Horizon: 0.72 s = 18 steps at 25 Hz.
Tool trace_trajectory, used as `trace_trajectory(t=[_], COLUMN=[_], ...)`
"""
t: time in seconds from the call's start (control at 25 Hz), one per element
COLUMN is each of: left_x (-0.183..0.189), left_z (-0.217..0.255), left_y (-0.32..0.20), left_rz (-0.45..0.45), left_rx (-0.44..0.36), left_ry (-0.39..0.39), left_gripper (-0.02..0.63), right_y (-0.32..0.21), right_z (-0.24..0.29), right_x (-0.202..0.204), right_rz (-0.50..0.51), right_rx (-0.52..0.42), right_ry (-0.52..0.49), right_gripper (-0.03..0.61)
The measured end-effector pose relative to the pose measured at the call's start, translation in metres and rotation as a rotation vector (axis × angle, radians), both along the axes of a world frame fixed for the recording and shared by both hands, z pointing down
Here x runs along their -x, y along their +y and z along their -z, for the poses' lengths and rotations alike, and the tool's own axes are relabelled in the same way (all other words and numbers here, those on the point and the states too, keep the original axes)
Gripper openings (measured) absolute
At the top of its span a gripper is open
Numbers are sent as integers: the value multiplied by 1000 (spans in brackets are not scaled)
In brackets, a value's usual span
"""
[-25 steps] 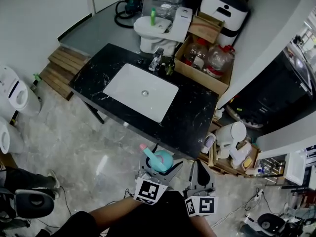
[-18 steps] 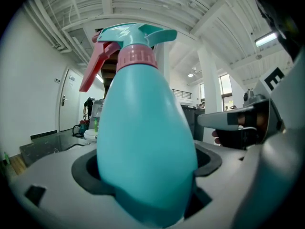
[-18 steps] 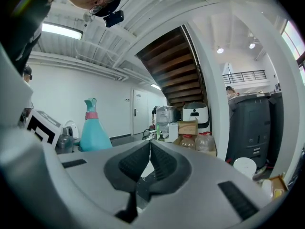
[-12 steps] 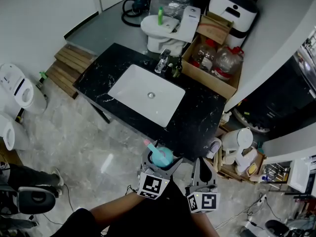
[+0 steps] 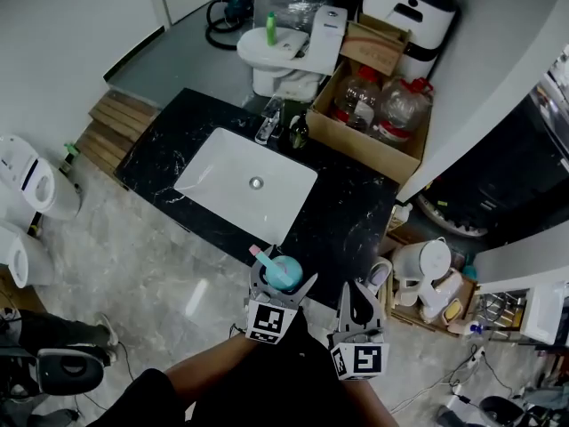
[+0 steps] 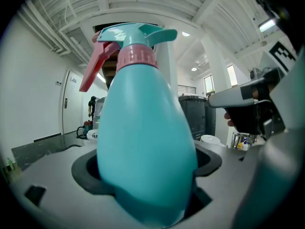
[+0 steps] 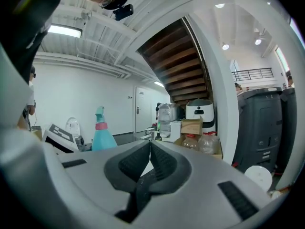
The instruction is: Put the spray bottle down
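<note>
At the lower centre of the head view, the left gripper [image 5: 282, 284] pinches the teal spray bottle [image 6: 143, 137] just below the black counter's [image 5: 342, 212] near edge, while the right gripper [image 7: 148, 149] beside it has its jaws pressed together, empty.

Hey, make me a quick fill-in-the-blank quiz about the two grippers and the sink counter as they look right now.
1. The left gripper is ___ on the teal spray bottle.
2. The right gripper, jaws together, holds ___.
3. The white sink is set in a ___ countertop.
Missing words: shut; nothing; black.
</note>
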State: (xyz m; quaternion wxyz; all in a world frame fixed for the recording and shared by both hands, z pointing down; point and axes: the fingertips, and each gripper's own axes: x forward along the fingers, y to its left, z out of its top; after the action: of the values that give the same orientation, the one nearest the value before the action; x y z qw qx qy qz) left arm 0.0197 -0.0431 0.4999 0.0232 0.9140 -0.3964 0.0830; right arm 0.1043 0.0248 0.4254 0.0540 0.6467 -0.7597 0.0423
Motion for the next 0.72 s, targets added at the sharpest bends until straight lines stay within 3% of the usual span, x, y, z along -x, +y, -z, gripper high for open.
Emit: trace_trajectory(t=[0.2, 0.72], left_x=[-24, -55], left_z=[-25, -77], left_y=[-28, -79], left_rz=[-8, 20], left_rx=[28, 88], left_ry=[-50, -73], left_gripper=[449, 449], right_y=[-36, -110], right_z=[-16, -65], right_x=[-14, -28], right_rz=[33, 177], right_rx=[10, 87], right_ry=[15, -18], right_gripper=[15, 15])
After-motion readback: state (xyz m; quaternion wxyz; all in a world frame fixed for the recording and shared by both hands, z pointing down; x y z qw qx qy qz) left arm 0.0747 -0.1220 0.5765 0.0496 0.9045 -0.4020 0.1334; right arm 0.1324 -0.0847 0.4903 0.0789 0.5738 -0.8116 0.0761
